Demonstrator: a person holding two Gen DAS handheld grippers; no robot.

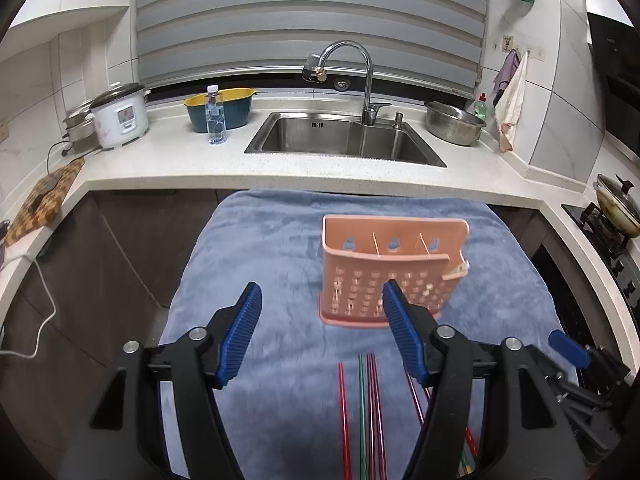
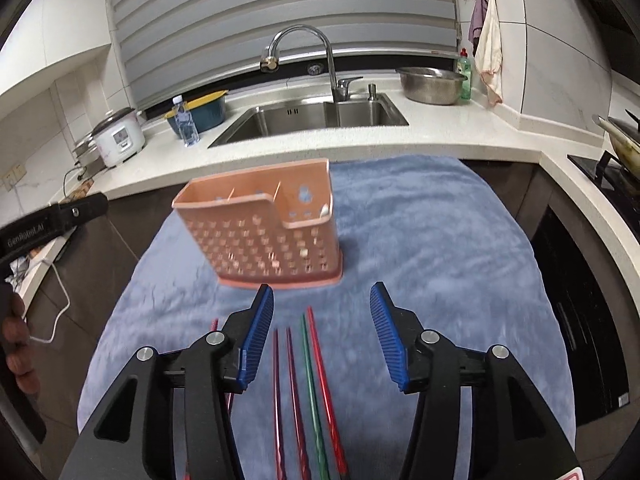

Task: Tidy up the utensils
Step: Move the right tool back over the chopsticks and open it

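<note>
A pink perforated utensil holder (image 1: 384, 272) with three compartments stands upright on a blue towel (image 1: 260, 248); it also shows in the right wrist view (image 2: 264, 232). Several thin chopsticks, red (image 2: 324, 392), green (image 2: 314, 408) and dark red (image 2: 294, 396), lie side by side on the towel in front of the holder, also in the left wrist view (image 1: 374, 412). My left gripper (image 1: 320, 316) is open and empty, above the towel just short of the holder. My right gripper (image 2: 322, 320) is open and empty above the chopsticks' tips.
A white counter (image 1: 200, 168) runs behind the towel with a steel sink (image 1: 344, 136), faucet (image 1: 360, 68), water bottle (image 1: 216, 116), rice cooker (image 1: 120, 116), blue-and-yellow bowl (image 1: 224, 108) and metal bowl (image 1: 454, 122). A stove with a pan (image 1: 616, 208) is at the right.
</note>
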